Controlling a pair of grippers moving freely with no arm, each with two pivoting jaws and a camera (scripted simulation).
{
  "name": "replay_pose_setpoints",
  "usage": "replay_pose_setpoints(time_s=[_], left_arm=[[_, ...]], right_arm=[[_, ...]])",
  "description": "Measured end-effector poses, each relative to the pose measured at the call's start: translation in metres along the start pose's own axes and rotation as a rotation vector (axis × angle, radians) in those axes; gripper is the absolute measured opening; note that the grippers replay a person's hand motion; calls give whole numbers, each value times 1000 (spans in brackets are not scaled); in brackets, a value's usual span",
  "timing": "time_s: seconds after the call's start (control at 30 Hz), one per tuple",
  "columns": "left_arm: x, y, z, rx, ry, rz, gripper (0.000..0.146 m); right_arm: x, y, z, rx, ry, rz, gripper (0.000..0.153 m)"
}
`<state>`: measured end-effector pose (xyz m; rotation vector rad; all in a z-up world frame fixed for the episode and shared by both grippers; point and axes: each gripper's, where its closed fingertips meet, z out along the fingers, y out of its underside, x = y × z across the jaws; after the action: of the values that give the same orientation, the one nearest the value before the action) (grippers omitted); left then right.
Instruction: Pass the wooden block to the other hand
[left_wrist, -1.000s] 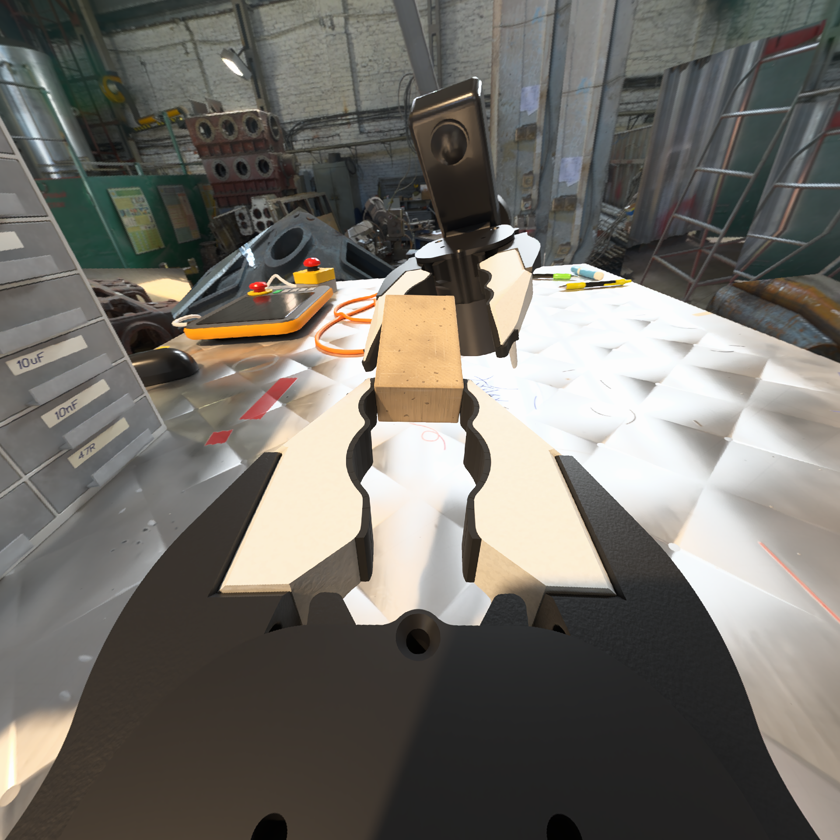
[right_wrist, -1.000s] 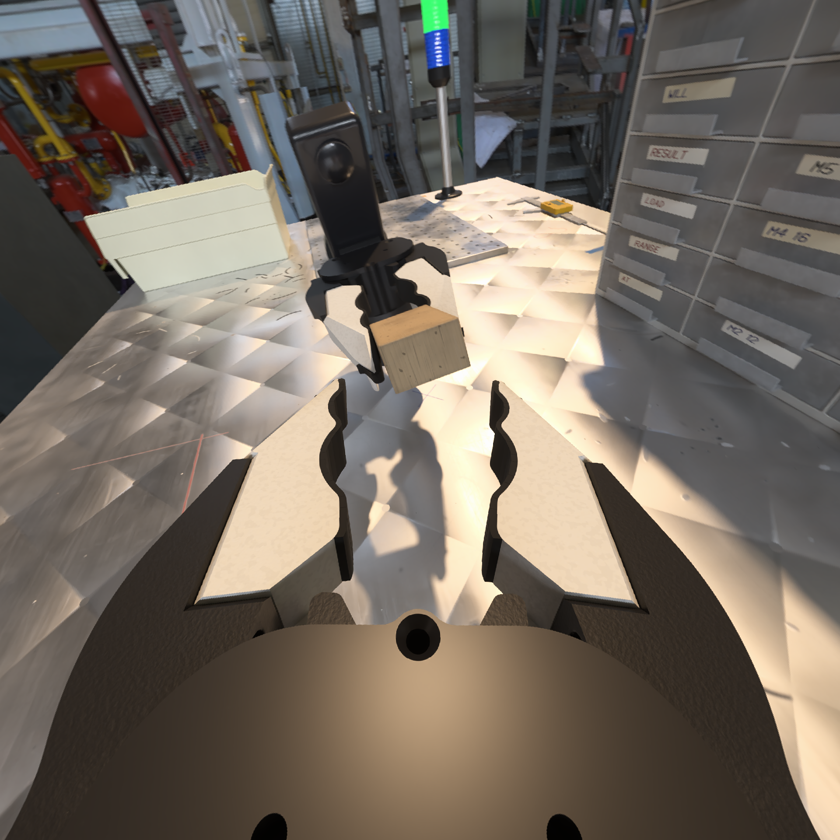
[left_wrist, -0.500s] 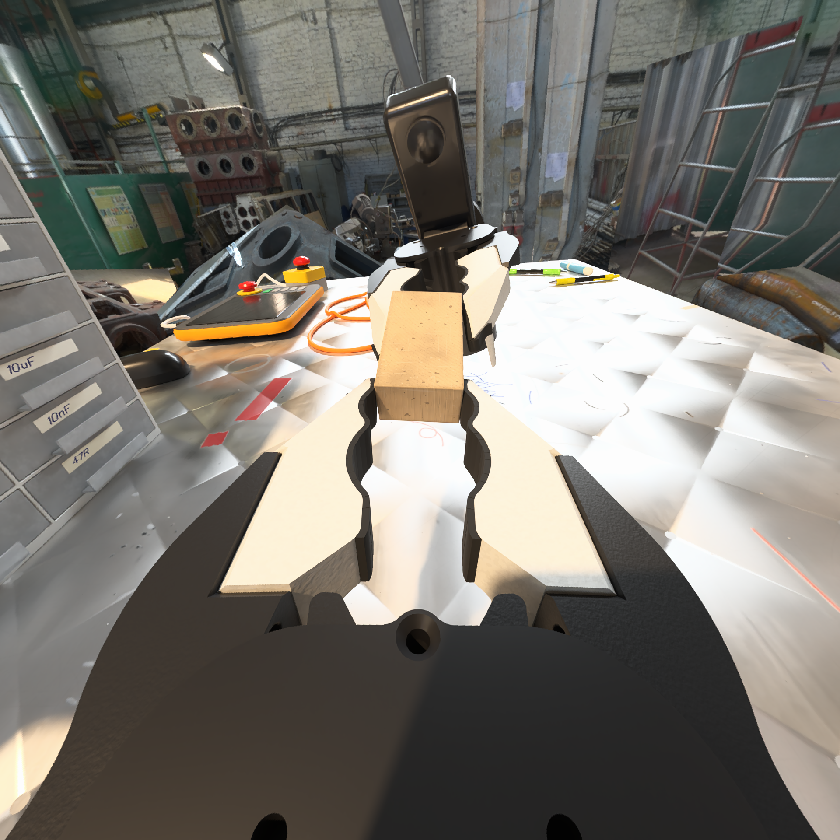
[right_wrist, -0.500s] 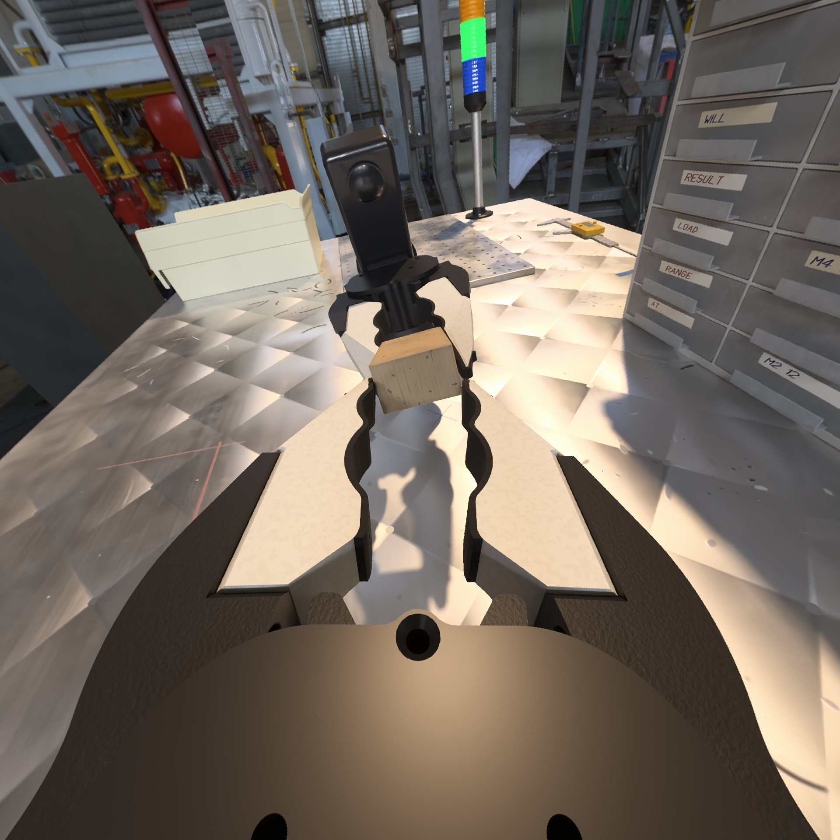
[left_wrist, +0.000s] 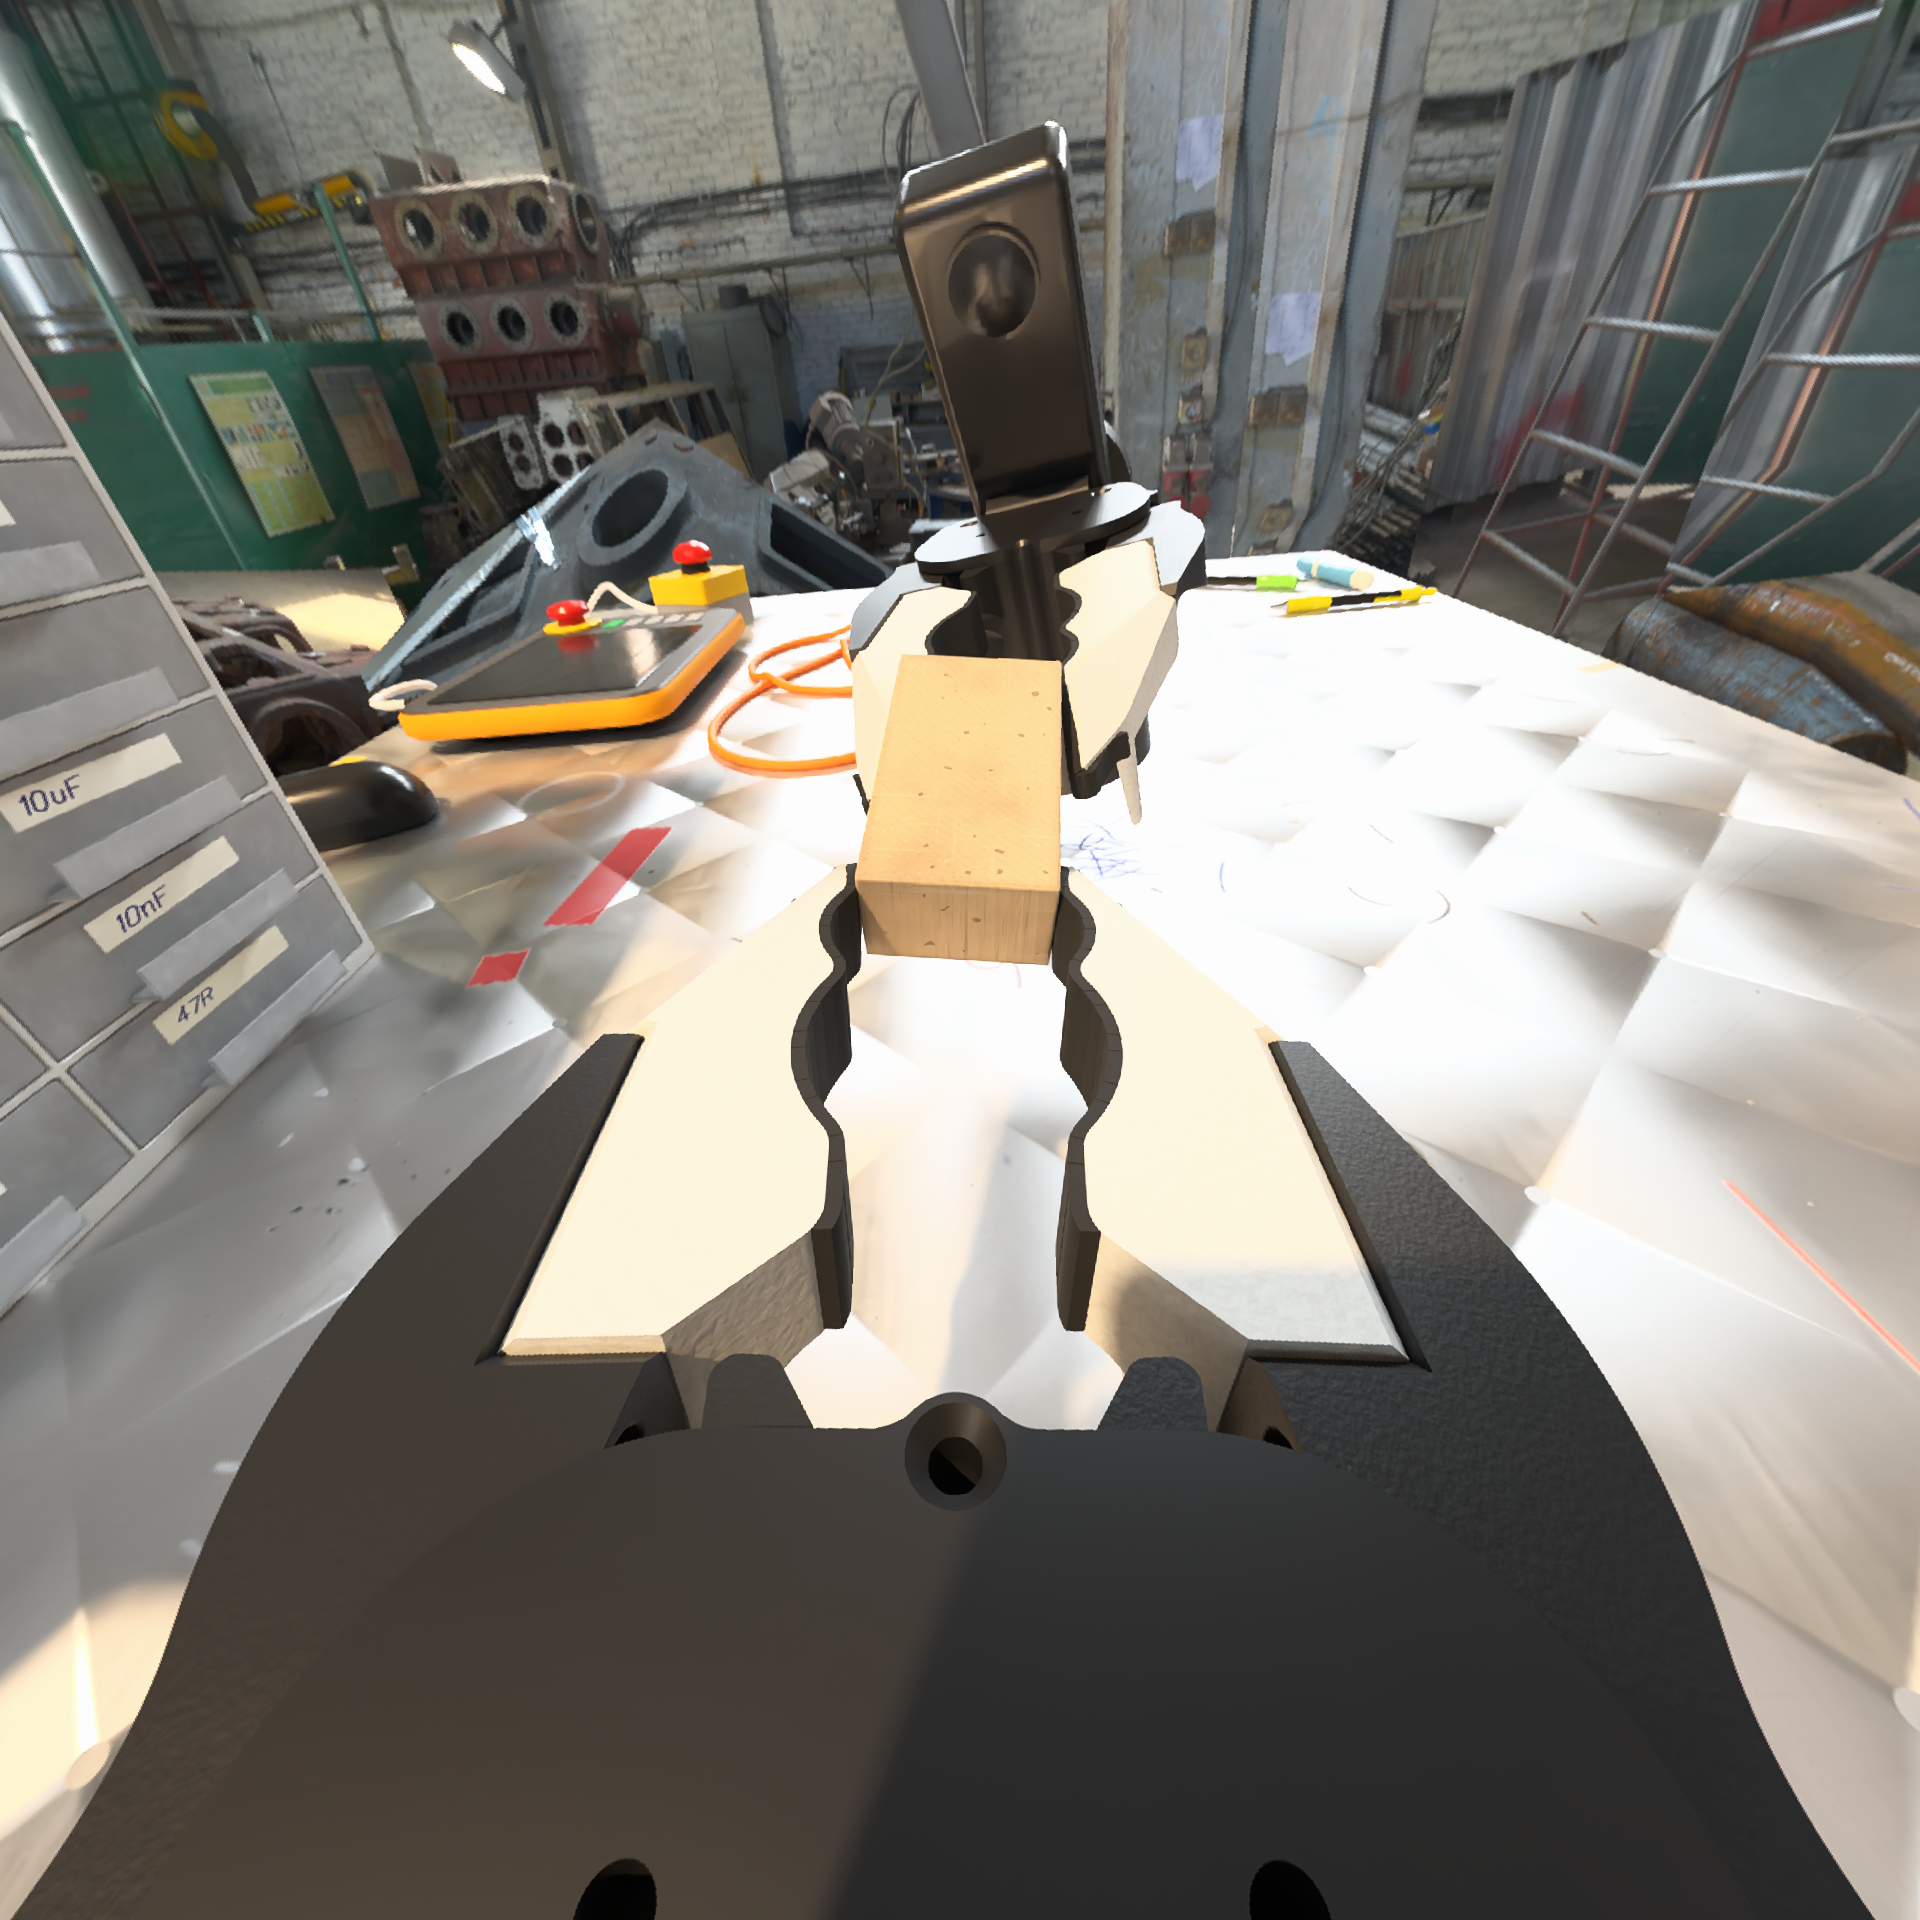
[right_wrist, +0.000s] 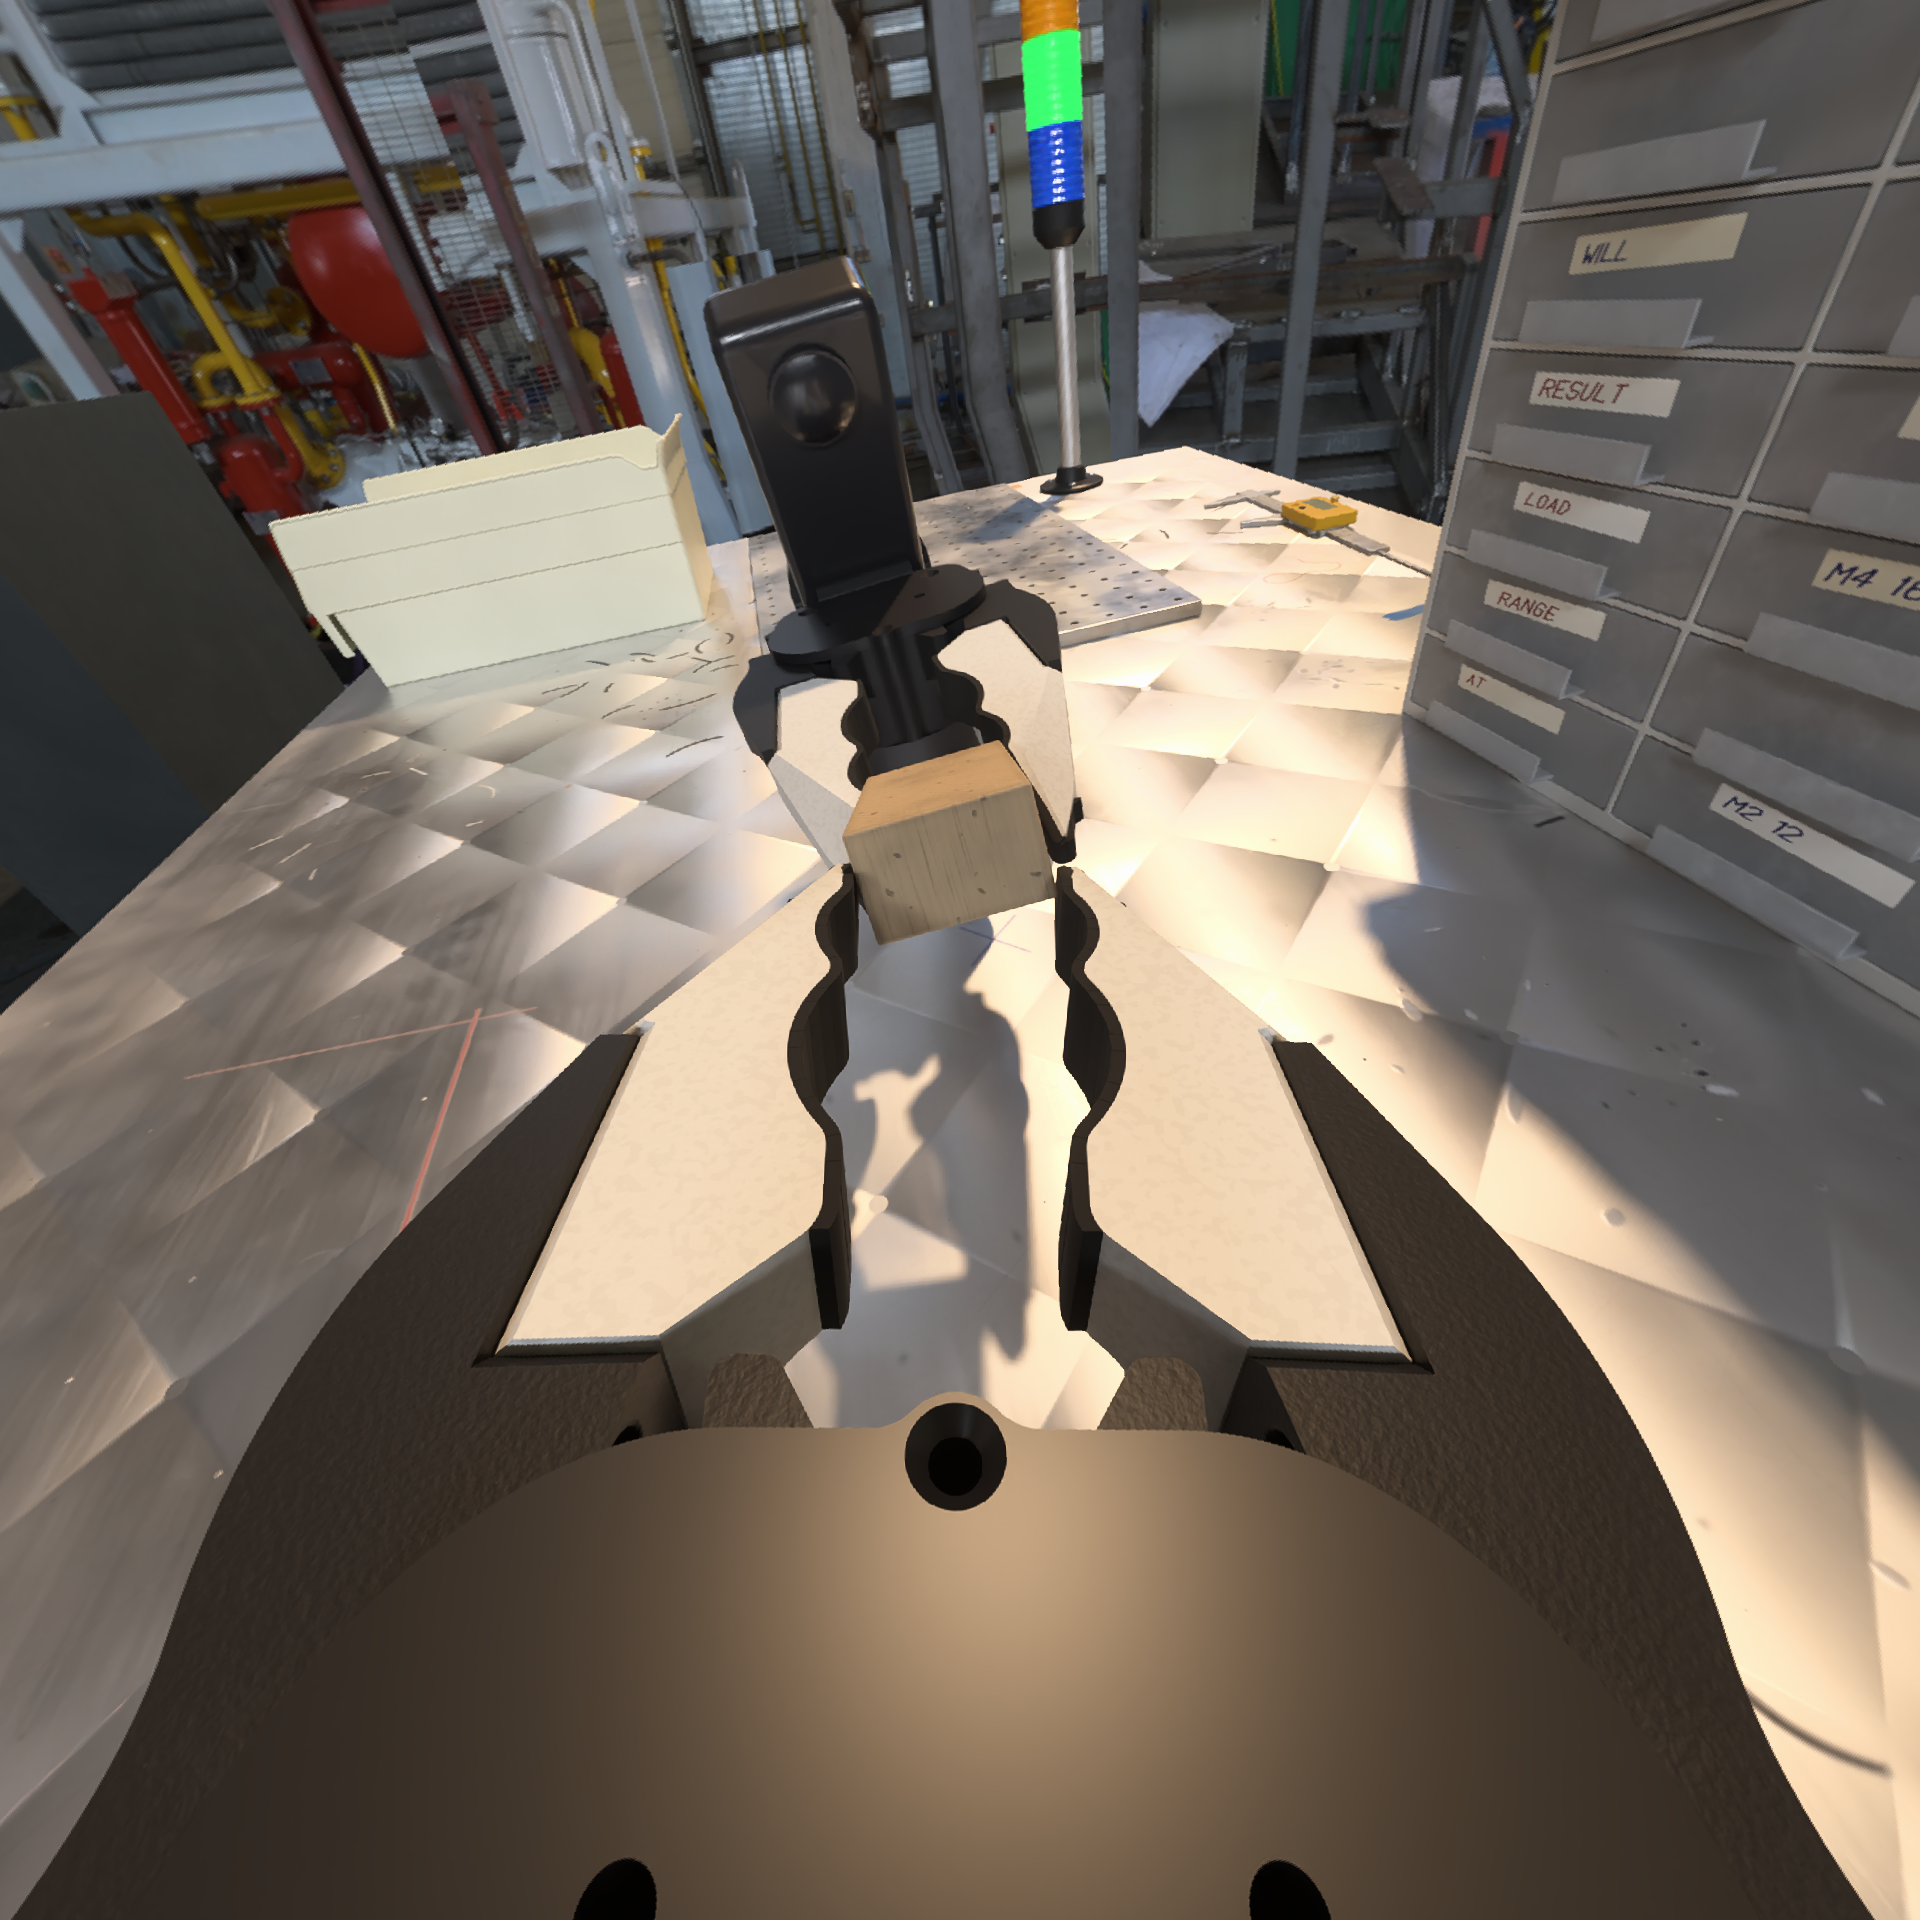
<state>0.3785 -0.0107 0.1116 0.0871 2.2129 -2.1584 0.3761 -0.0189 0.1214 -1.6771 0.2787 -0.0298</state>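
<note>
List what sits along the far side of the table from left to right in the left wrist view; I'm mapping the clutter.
Black computer mouse → orange-edged tablet controller → yellow box with a red button → coiled orange cable → right gripper shut on the wooden block → yellow and green pens.

Wooden block (left_wrist: 961, 821) far end hidden behind right gripper (left_wrist: 1023, 727) jaws.
</note>
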Motion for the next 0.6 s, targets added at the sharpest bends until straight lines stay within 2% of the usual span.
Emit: replay_pose_setpoints(time_s=[0.03, 0.13, 0.23, 0.6], left_arm=[[0, 1, -1, -13, 0, 1, 36], [-1, 4, -7, -35, 0, -2, 62], [-3, 7, -13, -65, 0, -18, 69], [-8, 14, -28, -113, -22, -38, 70]], right_arm=[[1, 1, 0, 3, 5, 3, 38], [6, 4, 0, 5, 9, 32, 37], [12, 8, 2, -5, 24, 55, 37], [13, 25, 11, -74, 14, 46, 37]])
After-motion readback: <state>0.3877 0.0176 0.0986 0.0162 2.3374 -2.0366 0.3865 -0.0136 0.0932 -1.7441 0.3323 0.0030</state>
